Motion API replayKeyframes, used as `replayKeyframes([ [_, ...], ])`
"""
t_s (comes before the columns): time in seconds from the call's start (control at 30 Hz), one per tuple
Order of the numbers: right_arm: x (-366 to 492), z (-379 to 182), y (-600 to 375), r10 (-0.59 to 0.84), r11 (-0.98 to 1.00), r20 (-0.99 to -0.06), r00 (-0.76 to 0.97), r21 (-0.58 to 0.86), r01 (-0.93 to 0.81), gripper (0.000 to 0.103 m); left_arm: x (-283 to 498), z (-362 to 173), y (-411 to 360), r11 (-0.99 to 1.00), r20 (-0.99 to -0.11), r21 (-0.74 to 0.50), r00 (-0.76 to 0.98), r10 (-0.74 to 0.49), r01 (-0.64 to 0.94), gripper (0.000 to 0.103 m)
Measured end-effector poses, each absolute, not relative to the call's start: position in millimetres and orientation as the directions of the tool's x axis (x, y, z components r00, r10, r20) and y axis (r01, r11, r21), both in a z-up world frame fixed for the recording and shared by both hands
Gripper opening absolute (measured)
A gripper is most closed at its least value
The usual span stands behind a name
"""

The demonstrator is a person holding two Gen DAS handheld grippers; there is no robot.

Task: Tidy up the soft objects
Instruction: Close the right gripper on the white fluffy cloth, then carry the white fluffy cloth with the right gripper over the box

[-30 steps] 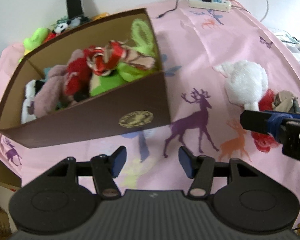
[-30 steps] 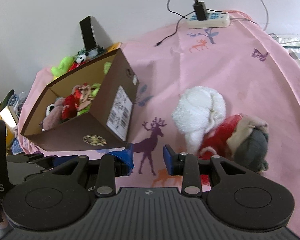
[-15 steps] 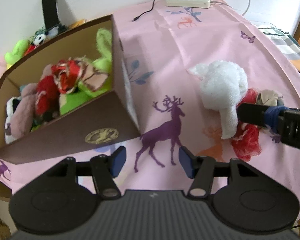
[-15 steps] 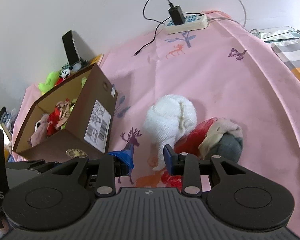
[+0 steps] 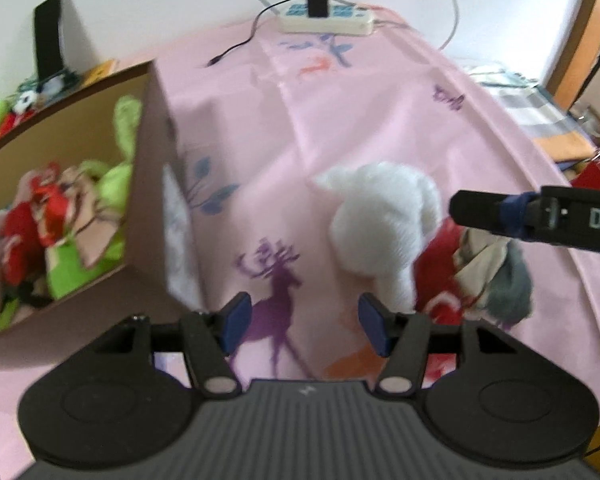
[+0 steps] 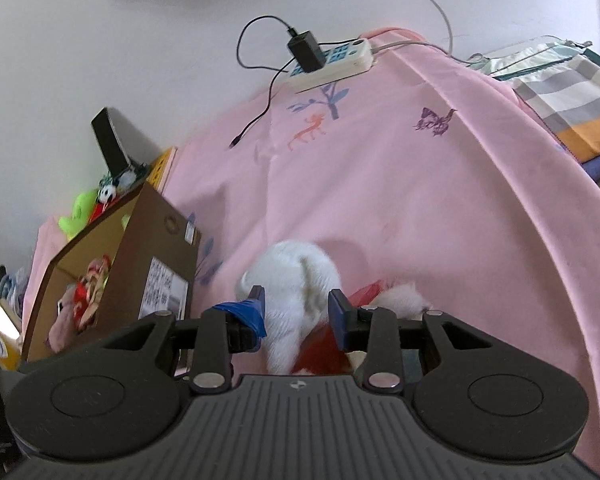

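The left wrist view shows both tools at once: the left tool hangs with its jaws well apart and nothing between them, above the purple deer print on the pink printed cloth that covers the surface. One black finger of the right tool enters this view from the right, over the fluffy white plush toy. Only this view shows the grey and beige soft bundle plainly, lying against the red plush piece beside the white toy.

The right wrist view looks along the right tool. Its jaws are opening, and the white plush toy lies between them; I cannot see the pads pressing on it. This view also shows the white shipping label on the side of the brown cardboard box and striped folded fabric at the right edge.

The box stands open on the left of the surface, well apart from the white toy. It holds lime green, red, pink and patterned soft toys, piled together. More small plush toys sit behind the box, outside it. A white power strip lies at the far edge.
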State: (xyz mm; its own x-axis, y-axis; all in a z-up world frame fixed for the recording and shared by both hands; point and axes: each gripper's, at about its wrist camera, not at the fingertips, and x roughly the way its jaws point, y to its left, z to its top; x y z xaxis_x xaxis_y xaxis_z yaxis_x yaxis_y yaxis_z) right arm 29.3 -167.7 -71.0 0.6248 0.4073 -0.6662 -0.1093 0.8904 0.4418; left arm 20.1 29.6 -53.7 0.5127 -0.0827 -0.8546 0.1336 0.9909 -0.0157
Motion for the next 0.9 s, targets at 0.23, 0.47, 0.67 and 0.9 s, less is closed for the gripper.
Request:
replayKeyframes([
  [0.23,52.8,-81.2,-170.5,0.447,0.877,-0.679,0.583,0.461,-0.135,0.019,39.5,-56.3,21.7,0.97,-0.814,-0.12,0.539,-0.217,0.21,0.063],
  [0.47,75.8,-96.4,-163.8,0.499,0.854,-0.693,0.52,0.495,-0.159,0.021,58.4,-67.0,13.0,0.944,-0.8,-0.177,0.518,-0.302,0.277,0.065],
  [0.67,92.2,-104.0,-156.9,0.564,0.814,-0.674,0.477,0.552,-0.182,0.026,75.1,-79.5,17.9,0.948,-0.81,-0.185,0.506,-0.295,0.258,0.065],
  [0.9,104.1,-109.4,-156.3,0.597,0.784,-0.66,0.457,0.601,-0.156,0.029,79.5,-82.0,24.3,0.944,-0.794,-0.205,0.52,-0.314,0.257,0.065],
])
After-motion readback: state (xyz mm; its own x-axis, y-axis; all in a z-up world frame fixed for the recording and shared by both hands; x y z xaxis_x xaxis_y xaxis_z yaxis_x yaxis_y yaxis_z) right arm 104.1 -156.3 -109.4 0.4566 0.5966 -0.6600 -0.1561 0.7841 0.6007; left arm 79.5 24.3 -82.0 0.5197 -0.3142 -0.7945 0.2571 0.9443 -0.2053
